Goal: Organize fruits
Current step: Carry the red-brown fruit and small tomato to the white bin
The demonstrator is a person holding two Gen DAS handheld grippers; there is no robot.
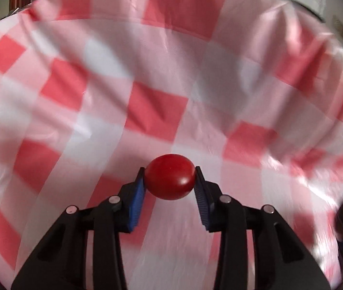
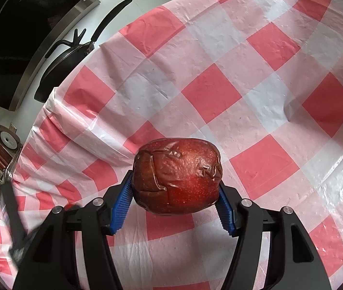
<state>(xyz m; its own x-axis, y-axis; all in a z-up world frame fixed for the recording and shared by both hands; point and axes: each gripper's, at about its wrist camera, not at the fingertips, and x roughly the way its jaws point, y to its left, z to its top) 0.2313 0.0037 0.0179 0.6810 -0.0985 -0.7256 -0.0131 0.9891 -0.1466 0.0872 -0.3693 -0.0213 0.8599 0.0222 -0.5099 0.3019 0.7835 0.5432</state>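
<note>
The left gripper [image 1: 170, 177] clamps a small red tomato [image 1: 170, 176] above the red-and-white checked tablecloth [image 1: 157, 111]. The right gripper [image 2: 175, 188] grips a plastic-wrapped red apple [image 2: 177, 175] over the same cloth; a black frying pan [image 2: 58, 70] lies beyond its far left edge.

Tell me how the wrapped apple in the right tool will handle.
The apple wears wrinkled clear film, so it may slip against the ribbed pads. It looks firm and fairly heavy for its size. Being rounded, it would probably roll if set on the tablecloth.
</note>
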